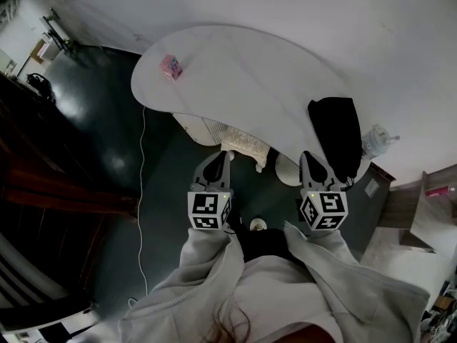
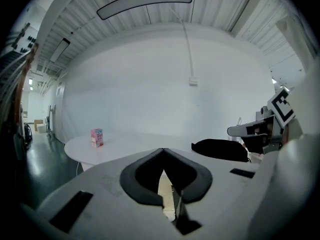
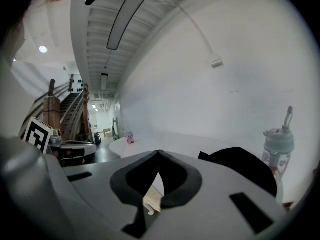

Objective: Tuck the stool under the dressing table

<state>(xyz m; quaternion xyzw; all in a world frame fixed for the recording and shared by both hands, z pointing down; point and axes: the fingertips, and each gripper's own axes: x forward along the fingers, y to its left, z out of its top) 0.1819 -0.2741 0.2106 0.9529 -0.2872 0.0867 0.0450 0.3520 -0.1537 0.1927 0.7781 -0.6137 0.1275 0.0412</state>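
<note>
The white kidney-shaped dressing table [image 1: 235, 70] stands against the wall. A cream padded stool [image 1: 245, 147] shows at the table's near edge, partly beneath the top. My left gripper [image 1: 226, 154] is shut, its tip beside the stool's left side; I cannot tell whether it touches. My right gripper [image 1: 307, 156] is shut too, to the right of the stool and apart from it. In the left gripper view the left gripper [image 2: 163, 150] has its jaws together, with the stool [image 2: 166, 194] seen below them. The right gripper [image 3: 159, 152] also holds nothing, with the stool [image 3: 152, 196] showing below.
A pink box [image 1: 171, 66] sits on the table's left end and a black bag [image 1: 337, 131] on its right end, next to a clear bottle [image 1: 376, 140]. White table supports [image 1: 207, 131] stand under the top. A thin cable [image 1: 141, 191] runs along the dark floor.
</note>
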